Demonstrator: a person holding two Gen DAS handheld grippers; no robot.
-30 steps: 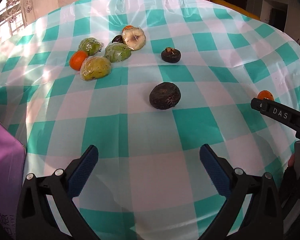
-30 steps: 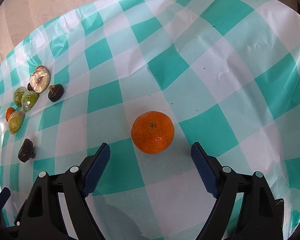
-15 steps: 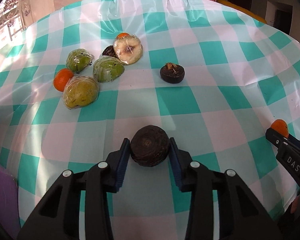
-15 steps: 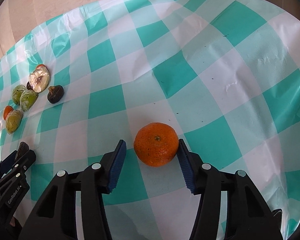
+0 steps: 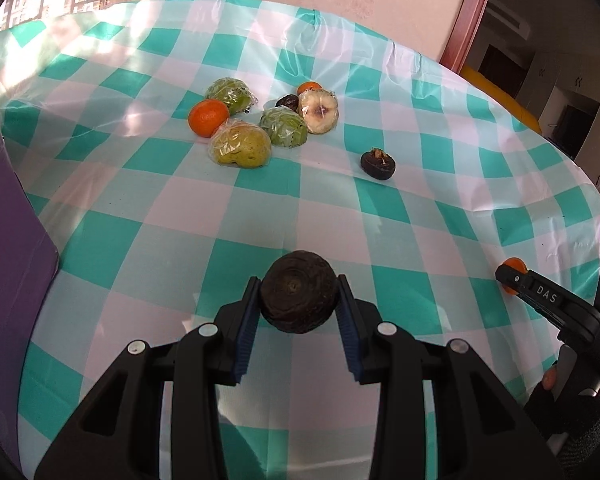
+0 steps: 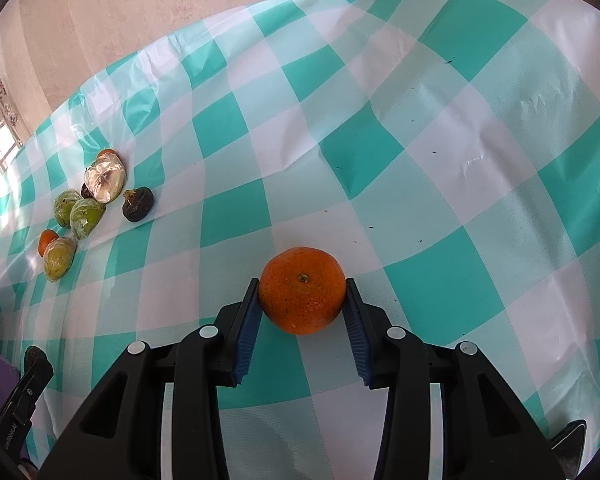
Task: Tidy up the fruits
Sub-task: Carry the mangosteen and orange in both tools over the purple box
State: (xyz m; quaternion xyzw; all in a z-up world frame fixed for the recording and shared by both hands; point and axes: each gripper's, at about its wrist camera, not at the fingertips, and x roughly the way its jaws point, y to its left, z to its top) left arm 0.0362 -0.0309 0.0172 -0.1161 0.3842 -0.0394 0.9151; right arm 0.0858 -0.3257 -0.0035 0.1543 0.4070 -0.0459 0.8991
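A dark brown round fruit [image 5: 298, 294] sits between the blue pads of my left gripper [image 5: 298, 280], which is shut on it low over the checked tablecloth [image 5: 340, 216]. In the right wrist view my right gripper [image 6: 302, 282] is closing on an orange [image 6: 302, 292], both pads pressing its sides. The orange rests on the cloth. The right gripper's tip [image 5: 514, 278] also shows at the right edge of the left wrist view, with the orange [image 5: 512, 263] behind it.
A cluster of plastic-wrapped green fruits [image 5: 240, 146], a loose orange [image 5: 208, 117] and a pale wrapped fruit [image 5: 320, 110] lies at the far left. A second dark fruit [image 5: 377, 164] sits alone nearby. A purple box [image 5: 4, 240] borders the table's left side.
My left gripper went forward to the dark fruit, shut on it, and the view has since rolled and shifted. My right gripper's jaws came in from wide apart onto the orange.
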